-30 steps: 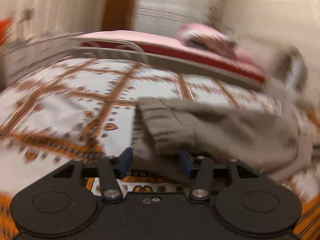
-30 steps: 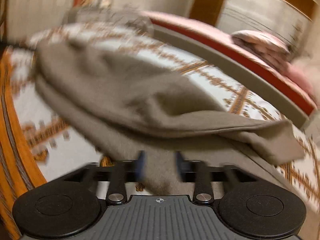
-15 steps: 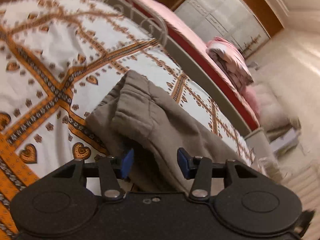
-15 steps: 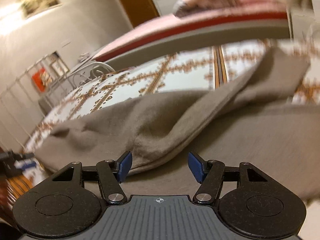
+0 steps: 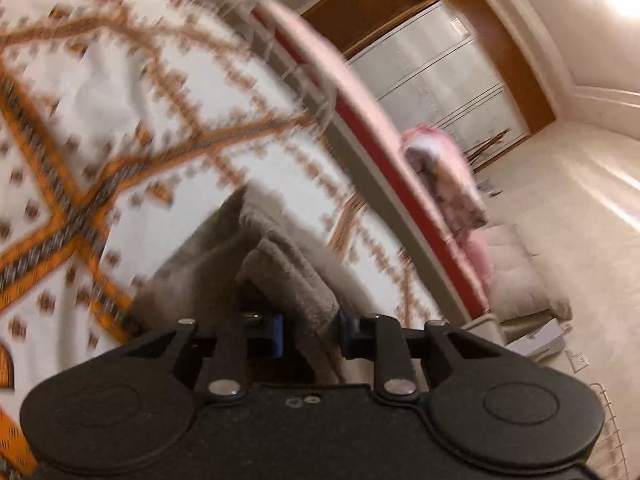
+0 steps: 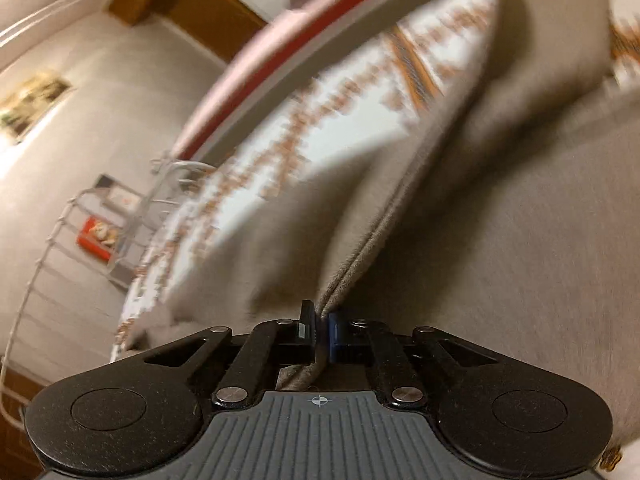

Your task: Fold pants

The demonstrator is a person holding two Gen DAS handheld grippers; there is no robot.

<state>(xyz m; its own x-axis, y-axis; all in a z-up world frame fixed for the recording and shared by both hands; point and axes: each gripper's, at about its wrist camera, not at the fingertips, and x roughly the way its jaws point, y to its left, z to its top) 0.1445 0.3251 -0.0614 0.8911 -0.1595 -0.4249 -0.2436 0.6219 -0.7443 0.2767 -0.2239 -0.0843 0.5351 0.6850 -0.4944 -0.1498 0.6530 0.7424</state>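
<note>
Jaws clamped on both sides: left gripper (image 5: 310,330) just closed on a thick bunched fold of the grey-brown pants (image 5: 288,276), right gripper (image 6: 319,330) just pinched shut on a thin doubled edge of them (image 6: 500,264). Pants spread over the bed (image 5: 120,92) with its white, orange-patterned cover. Beyond, a white metal rail (image 6: 52,240), a pink-and-red mattress (image 5: 360,120), what looks like folded bedding (image 5: 444,176), blurred; grey cupboard doors (image 5: 436,76) behind.
</note>
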